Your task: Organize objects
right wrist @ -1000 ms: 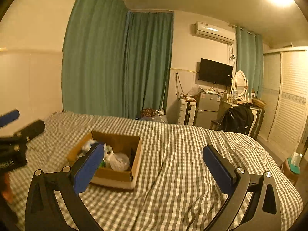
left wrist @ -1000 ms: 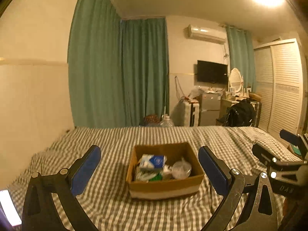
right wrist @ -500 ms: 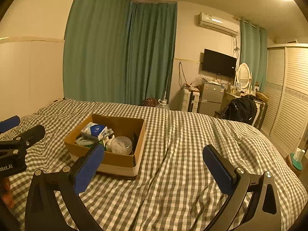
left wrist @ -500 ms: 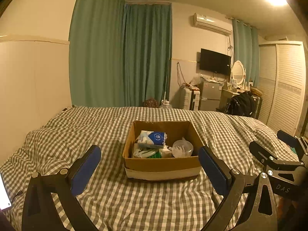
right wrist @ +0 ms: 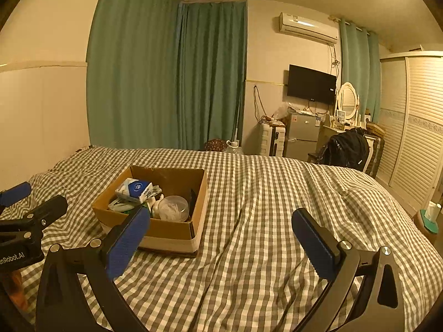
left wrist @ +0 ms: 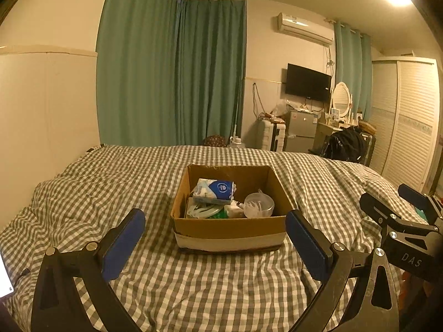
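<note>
Left tool point(left wrist: 214, 244): spread wide, blue pads apart, nothing between them; it hangs low over the bed, aimed straight at the box.
Right tool point(right wrist: 221, 242): also spread wide and holding nothing, over the bed to the right of the box; its left pad overlaps the box's near edge in its own view.
Box point(left wrist: 229, 228): open brown cardboard, pale tape band round its base, resting on the bed near the middle.
Tissue pack point(left wrist: 214, 191): white and blue, lying tilted on top of the other things at the back left of the box.
Cup point(left wrist: 259, 205): clear plastic, lying at the right side of the box, just beside the tissue pack.
Other contents: white and green packets under the tissue pack; too cluttered to tell what they are.
Bed point(right wrist: 263, 221): grey and white checked cover, creased, otherwise bare around the box.
Room: green curtains point(left wrist: 171, 77) behind the bed; a dark TV point(left wrist: 308, 83) on the far wall, a wardrobe point(right wrist: 415, 127) at right.
</note>
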A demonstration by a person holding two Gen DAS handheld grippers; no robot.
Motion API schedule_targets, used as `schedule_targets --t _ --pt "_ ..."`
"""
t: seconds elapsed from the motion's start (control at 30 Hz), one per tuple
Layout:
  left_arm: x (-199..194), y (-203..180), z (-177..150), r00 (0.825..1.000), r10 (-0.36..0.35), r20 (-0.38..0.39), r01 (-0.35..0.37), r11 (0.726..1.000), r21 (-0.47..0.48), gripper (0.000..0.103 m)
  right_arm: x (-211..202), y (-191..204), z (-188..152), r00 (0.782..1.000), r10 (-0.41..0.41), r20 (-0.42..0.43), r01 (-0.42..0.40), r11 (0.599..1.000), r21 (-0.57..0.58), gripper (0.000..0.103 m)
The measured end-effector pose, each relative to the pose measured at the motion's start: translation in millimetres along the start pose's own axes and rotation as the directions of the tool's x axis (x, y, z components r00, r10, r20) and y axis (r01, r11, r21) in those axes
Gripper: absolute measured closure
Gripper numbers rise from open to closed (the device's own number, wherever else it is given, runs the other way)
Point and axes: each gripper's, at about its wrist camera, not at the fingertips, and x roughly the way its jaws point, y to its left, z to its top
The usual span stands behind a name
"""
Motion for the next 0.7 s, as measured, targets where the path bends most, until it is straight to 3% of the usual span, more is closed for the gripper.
schedule_targets --t 0.7 --pt "-2.2 5.7 -2.1 1.000 0.016 0.001 -0.016 1.000 -0.016 0.000 2.4 4.0 -1.6 1.000 0.012 -0.021 -0.012 1.000 0.004 0.000"
